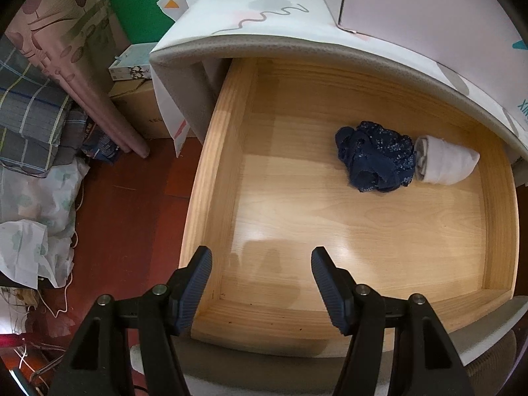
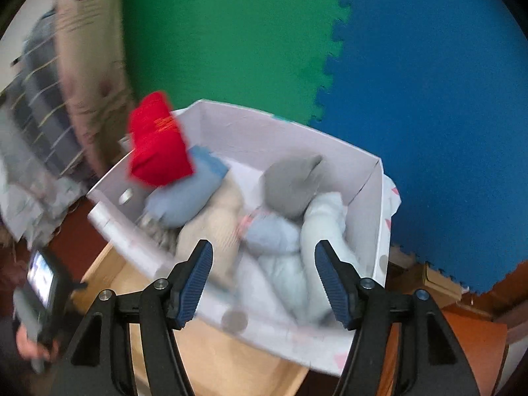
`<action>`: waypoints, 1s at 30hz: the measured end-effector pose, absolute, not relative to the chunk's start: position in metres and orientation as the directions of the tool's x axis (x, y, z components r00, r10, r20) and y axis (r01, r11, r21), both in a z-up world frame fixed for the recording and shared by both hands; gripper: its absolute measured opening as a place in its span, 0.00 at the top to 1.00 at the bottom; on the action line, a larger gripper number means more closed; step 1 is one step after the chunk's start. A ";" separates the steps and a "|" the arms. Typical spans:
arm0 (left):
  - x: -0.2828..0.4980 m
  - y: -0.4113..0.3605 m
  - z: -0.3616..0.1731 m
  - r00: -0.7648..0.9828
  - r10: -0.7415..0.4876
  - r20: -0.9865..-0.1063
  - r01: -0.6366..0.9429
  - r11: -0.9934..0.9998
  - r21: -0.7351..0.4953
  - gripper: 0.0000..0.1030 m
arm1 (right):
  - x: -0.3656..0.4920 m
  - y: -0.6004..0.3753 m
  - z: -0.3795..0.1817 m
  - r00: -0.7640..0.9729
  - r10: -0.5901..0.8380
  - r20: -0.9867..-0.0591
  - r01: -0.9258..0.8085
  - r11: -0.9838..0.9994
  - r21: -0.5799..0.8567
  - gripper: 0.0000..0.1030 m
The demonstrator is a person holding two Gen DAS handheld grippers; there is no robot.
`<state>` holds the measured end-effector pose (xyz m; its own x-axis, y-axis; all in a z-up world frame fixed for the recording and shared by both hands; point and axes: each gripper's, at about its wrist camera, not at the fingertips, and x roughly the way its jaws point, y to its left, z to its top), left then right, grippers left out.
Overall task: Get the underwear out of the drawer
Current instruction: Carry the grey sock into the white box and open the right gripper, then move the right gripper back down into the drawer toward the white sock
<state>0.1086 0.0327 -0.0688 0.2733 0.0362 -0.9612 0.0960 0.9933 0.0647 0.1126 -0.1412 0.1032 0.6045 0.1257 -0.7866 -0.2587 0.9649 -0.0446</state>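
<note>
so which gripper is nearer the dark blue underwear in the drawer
Left. The left gripper hangs over the drawer's near end, the dark blue underwear ahead; the right gripper is over the white box.

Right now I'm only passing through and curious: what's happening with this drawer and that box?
A person with a gripper in each hand is emptying underwear from the wooden drawer. The left gripper hangs open over it, where a dark blue piece and a white roll remain. The right gripper is open over a white box of rolled garments; a red piece sits at its rim.
</note>
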 end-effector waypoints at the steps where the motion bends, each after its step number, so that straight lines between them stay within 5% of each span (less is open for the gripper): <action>1: 0.109 0.032 -0.069 0.273 0.037 -0.961 0.095 0.993 0.065 0.38 | 0.100 -0.139 0.099 0.598 0.135 -0.790 -0.288 0.956 -0.054 0.41; 14: 0.109 0.037 -0.068 0.271 0.012 -0.962 0.082 0.996 0.035 0.38 | 0.050 -0.093 -0.018 0.421 0.148 -0.895 -0.545 0.830 -0.120 0.53; 30: 0.109 0.040 -0.068 0.261 -0.003 -0.965 0.072 0.997 0.016 0.38 | 0.085 -0.058 -0.081 0.395 0.116 -0.912 -0.680 0.704 -0.205 0.56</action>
